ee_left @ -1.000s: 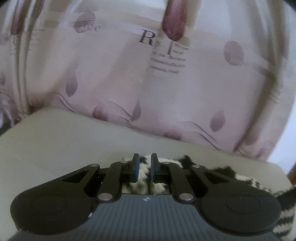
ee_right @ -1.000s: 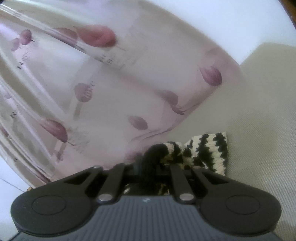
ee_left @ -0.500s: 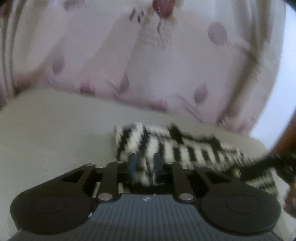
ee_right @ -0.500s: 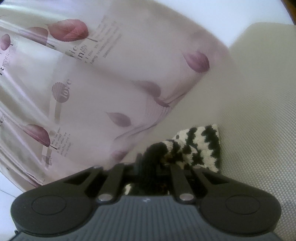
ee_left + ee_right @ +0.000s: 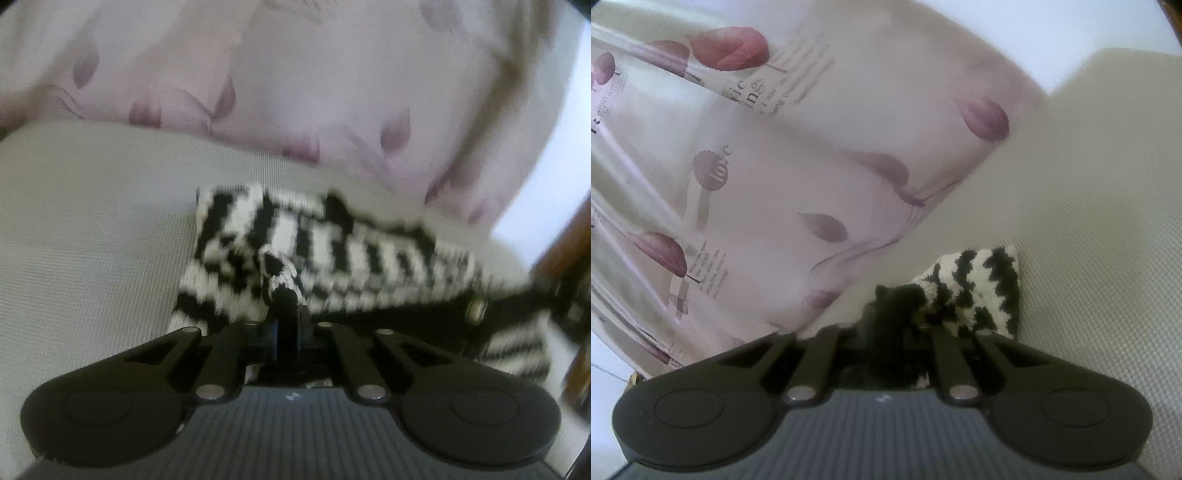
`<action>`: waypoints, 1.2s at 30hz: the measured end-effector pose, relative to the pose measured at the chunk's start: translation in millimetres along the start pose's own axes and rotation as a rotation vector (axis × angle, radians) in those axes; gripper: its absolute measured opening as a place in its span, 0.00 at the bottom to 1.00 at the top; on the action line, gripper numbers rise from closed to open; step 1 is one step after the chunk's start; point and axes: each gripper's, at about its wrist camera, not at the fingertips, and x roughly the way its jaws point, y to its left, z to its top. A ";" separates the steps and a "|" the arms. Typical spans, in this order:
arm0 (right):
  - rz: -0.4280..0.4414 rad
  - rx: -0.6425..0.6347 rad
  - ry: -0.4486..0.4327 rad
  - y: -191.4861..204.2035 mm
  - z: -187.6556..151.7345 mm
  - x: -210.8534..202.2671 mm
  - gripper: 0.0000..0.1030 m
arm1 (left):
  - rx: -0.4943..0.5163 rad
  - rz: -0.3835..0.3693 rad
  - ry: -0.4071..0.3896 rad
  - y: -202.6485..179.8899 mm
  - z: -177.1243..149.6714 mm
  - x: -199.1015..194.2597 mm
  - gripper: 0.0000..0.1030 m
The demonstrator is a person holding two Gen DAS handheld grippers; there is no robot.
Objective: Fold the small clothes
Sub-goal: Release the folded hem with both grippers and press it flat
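A small black-and-white striped knit garment [image 5: 332, 251] lies on a beige textured surface [image 5: 92, 240]. In the left wrist view my left gripper [image 5: 286, 317] is shut on a bunched edge of the garment at its near side. In the right wrist view my right gripper [image 5: 897, 325] is shut on a dark fuzzy edge of the same garment [image 5: 979, 291], whose striped end shows just past the fingers. The right gripper also shows blurred at the right edge of the left wrist view [image 5: 480, 306].
A pale curtain with pink leaf prints and lettering [image 5: 757, 177] hangs right behind the surface, also in the left wrist view [image 5: 295, 92]. A brown wooden edge [image 5: 569, 240] stands at the far right. A white wall [image 5: 1052, 37] shows beyond.
My left gripper has tilted down and closed on the garment's near edge, so more of the striped cloth shows. My right gripper keeps its hold, with the view shifted slightly.
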 end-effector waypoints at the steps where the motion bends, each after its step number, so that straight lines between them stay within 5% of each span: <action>1: 0.005 0.002 -0.002 -0.7 1.5 1.2 0.11 | -0.020 -0.007 -0.035 0.5 8.0 -3.3 0.08; 6: 0.014 0.056 -0.008 -10.4 7.3 15.2 0.12 | -0.150 -0.010 -0.171 8.2 46.7 -3.6 0.08; 13: 0.025 0.213 -0.008 -39.0 6.5 39.3 0.13 | -0.250 0.038 -0.115 19.8 65.7 48.8 0.13; 16: 0.050 0.266 -0.012 -48.1 5.2 40.8 0.17 | -0.299 0.066 -0.112 30.3 59.2 61.9 0.34; 18: 0.120 0.339 -0.051 -58.6 4.7 33.1 0.21 | -0.310 0.108 -0.147 34.5 54.0 59.1 0.72; 21: 0.184 0.415 -0.117 -73.6 4.0 15.4 0.29 | -0.272 0.146 -0.217 37.6 49.3 44.7 0.80; 27: 0.100 0.199 -0.109 -63.8 -2.5 -26.1 0.29 | -0.141 0.188 -0.250 36.7 48.4 17.0 0.89; 33: -0.042 0.042 -0.024 -56.2 -28.0 -45.0 0.30 | -0.104 0.213 -0.156 50.1 23.3 -2.6 0.94; 35: -0.056 0.004 0.006 -54.5 -37.3 -46.6 0.35 | -0.131 0.208 -0.118 62.0 12.7 -3.9 0.94; 36: -0.065 -0.006 0.018 -54.5 -40.4 -46.1 0.47 | -0.147 0.212 -0.103 67.9 7.8 -3.8 0.94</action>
